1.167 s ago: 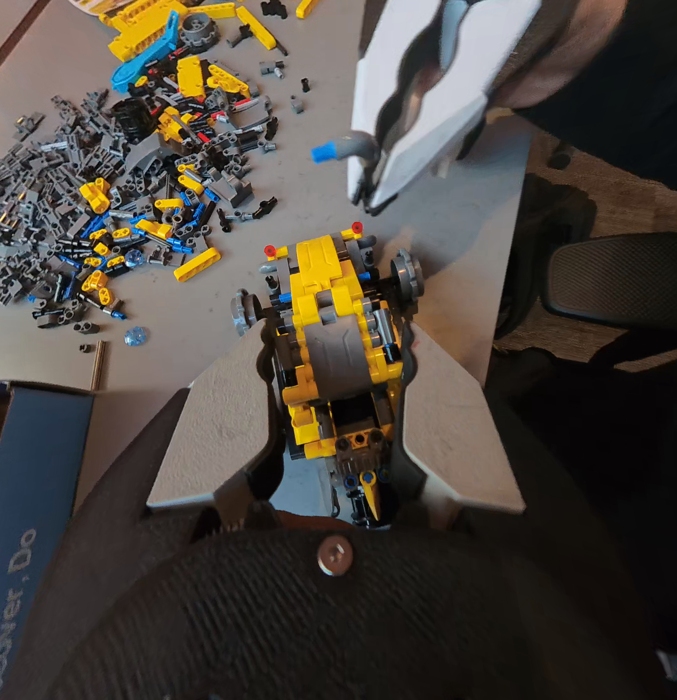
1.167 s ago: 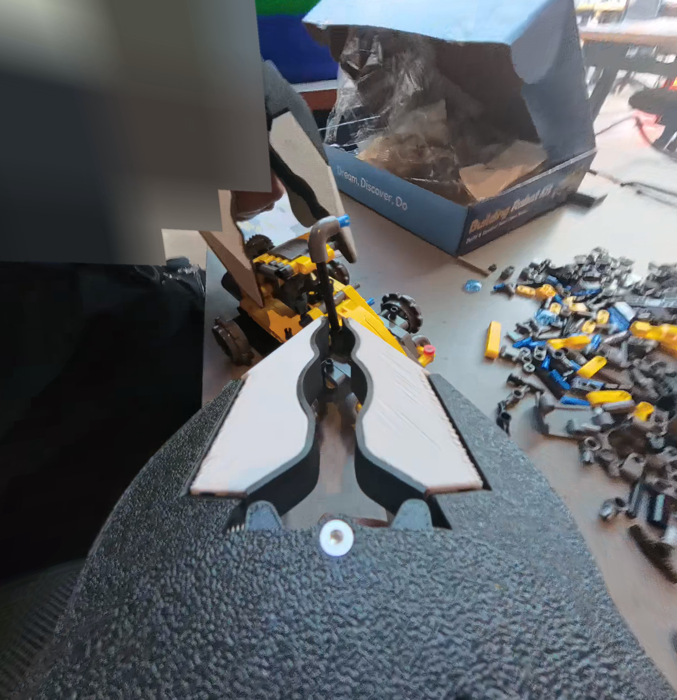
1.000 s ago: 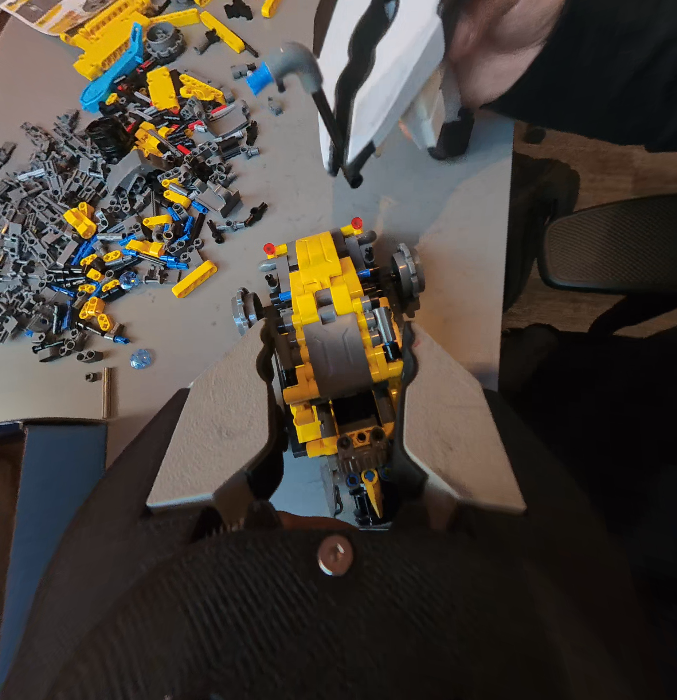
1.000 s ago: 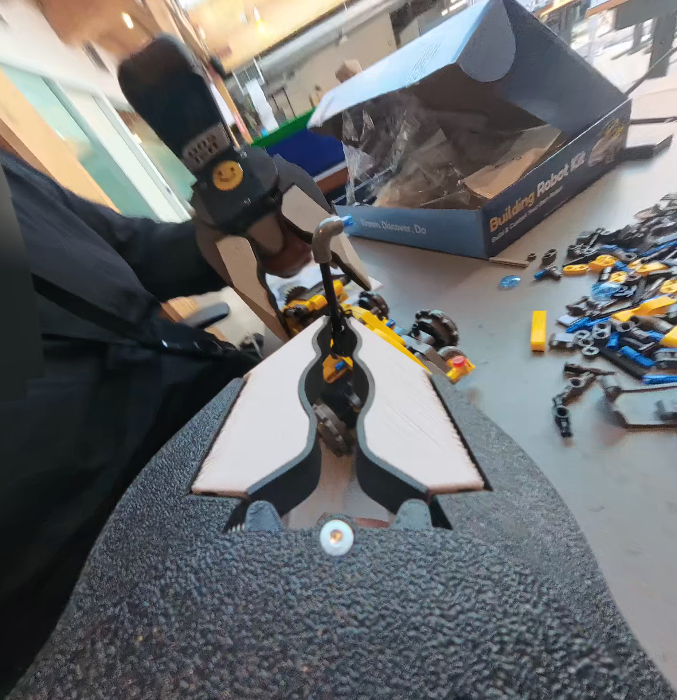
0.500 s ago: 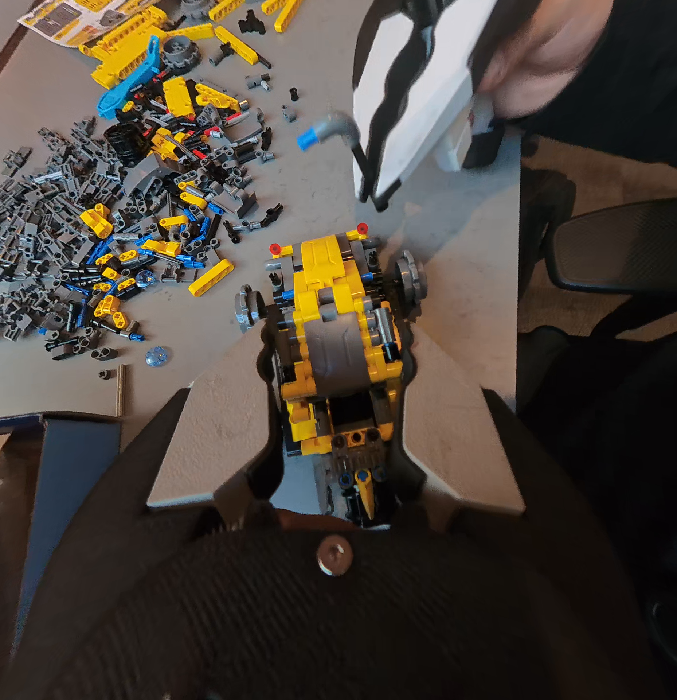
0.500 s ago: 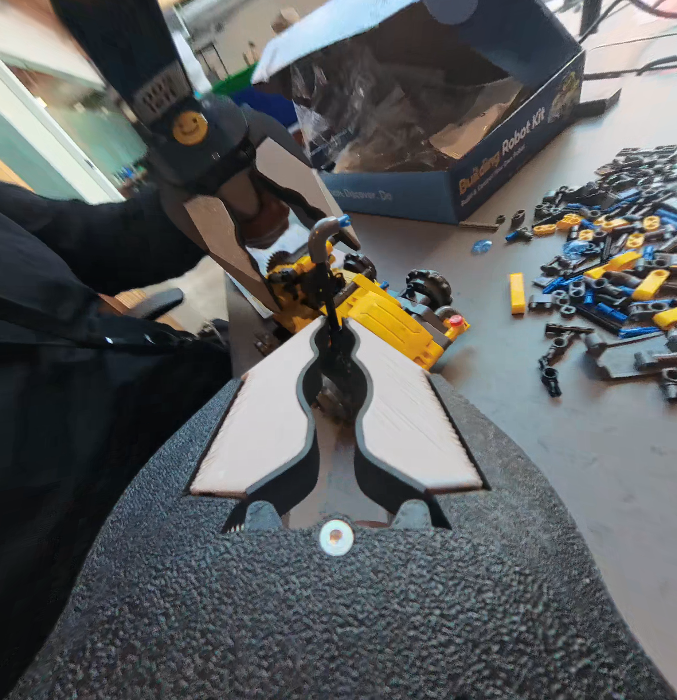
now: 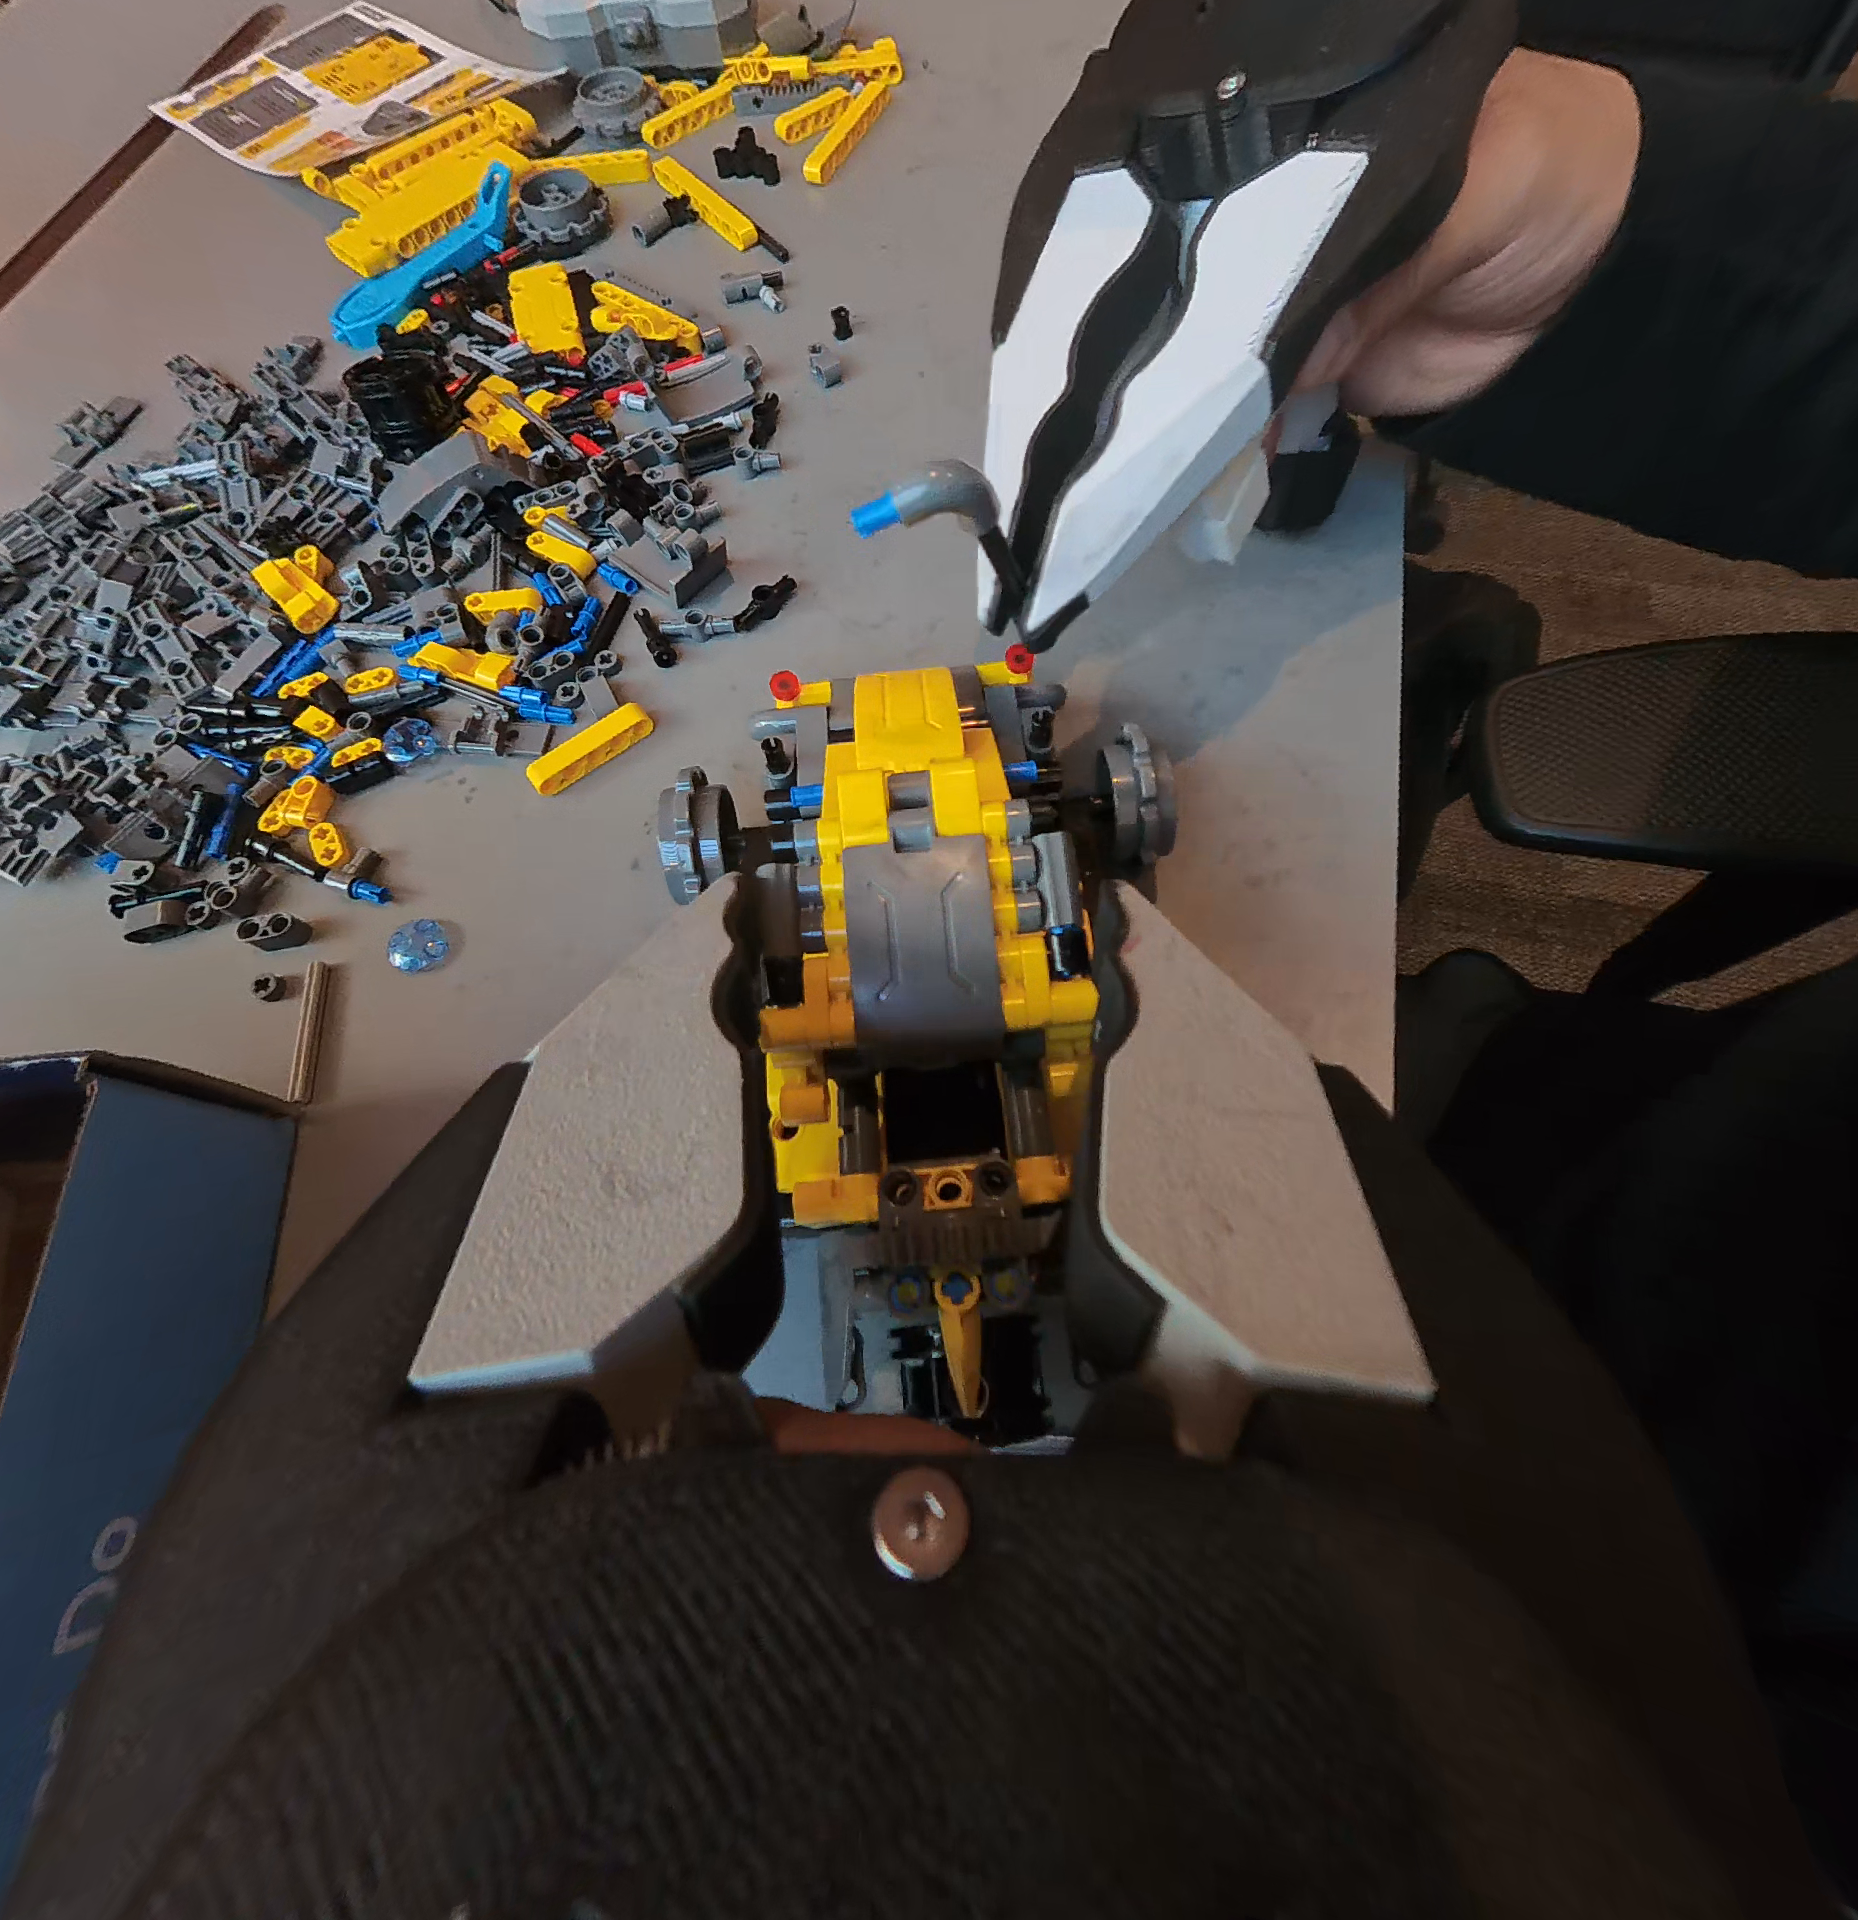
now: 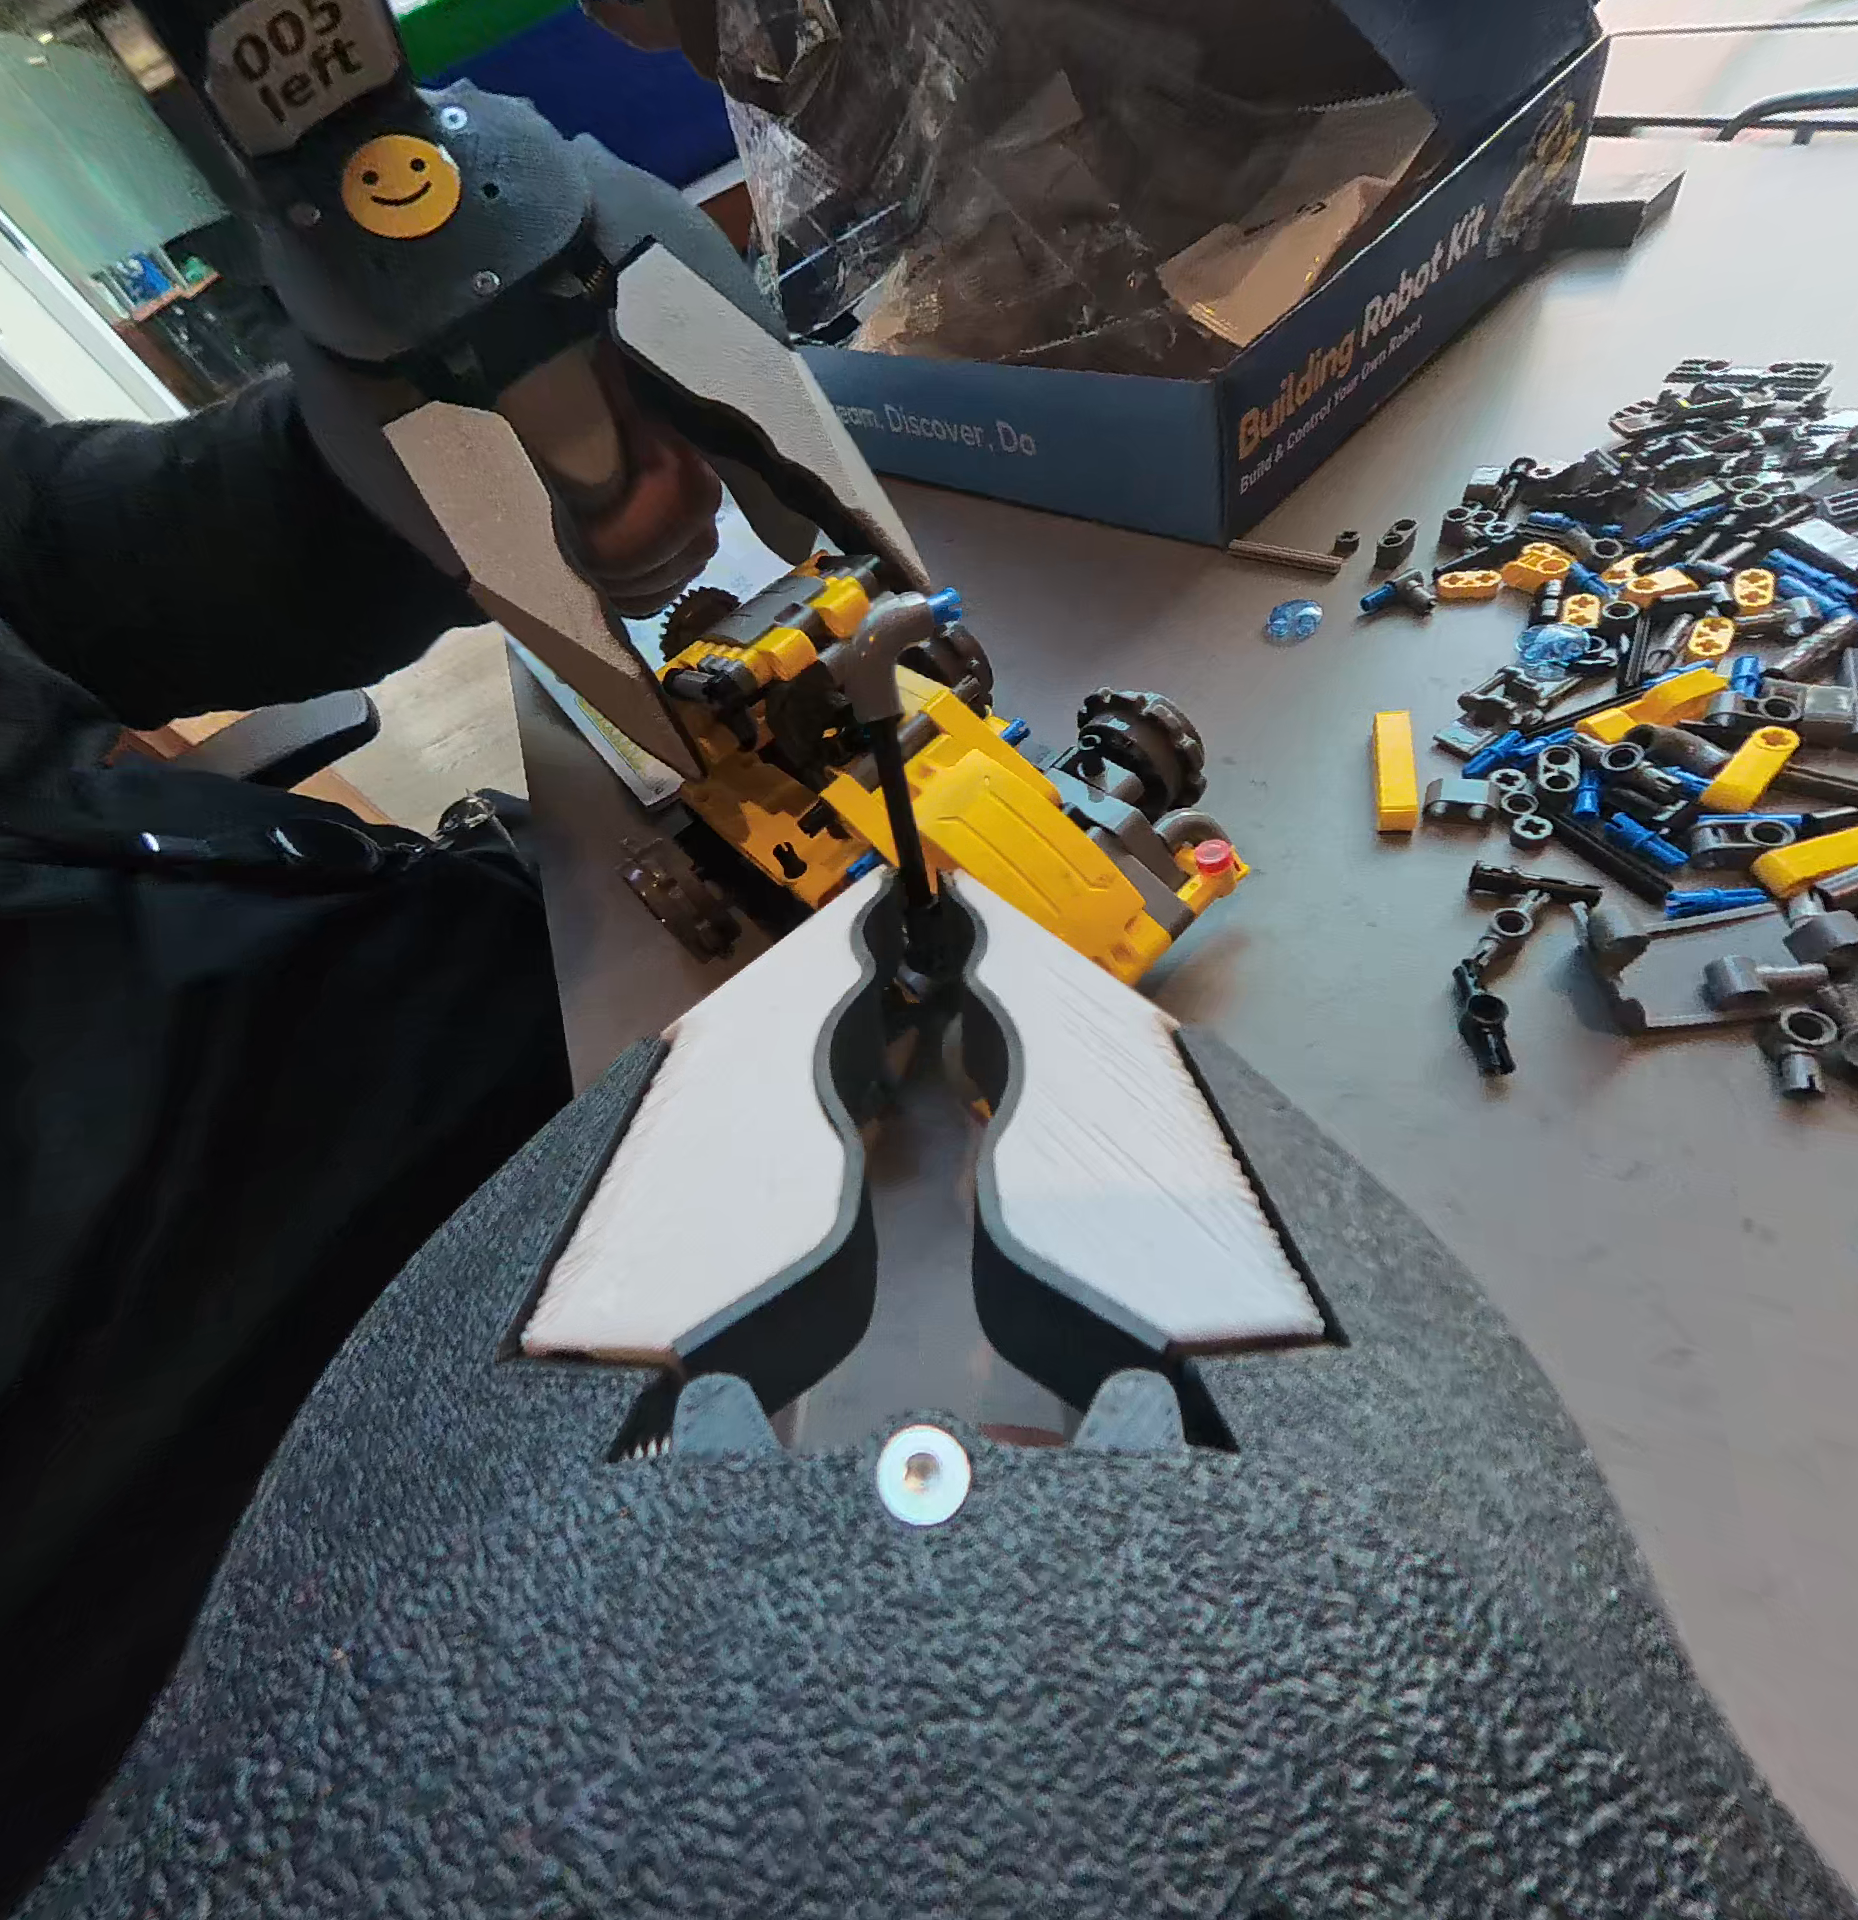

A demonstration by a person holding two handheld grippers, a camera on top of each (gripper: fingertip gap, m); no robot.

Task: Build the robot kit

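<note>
With the left gripper (image 7: 920,935) clamped on the model (image 7: 930,914) at the table (image 7: 551,935) edge, keep the right gripper (image 8: 920,883) closed on the axle (image 8: 901,790) (elbow-tipped), held upright just above the model's front.

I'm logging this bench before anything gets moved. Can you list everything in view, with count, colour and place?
Vehicle model: one, yellow and grey, near the table edge, clamped at its sides.
Black axle with grey elbow and blue pin: one, held just above the model.
Loose building pieces: too many to count; grey, black, yellow, blue; spread across the table.
Instruction sheet: one, printed, at the far end of the pile.
Blue box: one, open, plastic bags inside.
Table: one, grey.
Chair armrest: one, black, beyond the table edge.
Left gripper: jaws closed on the model.
Right gripper: jaws closed on the axle.
</note>
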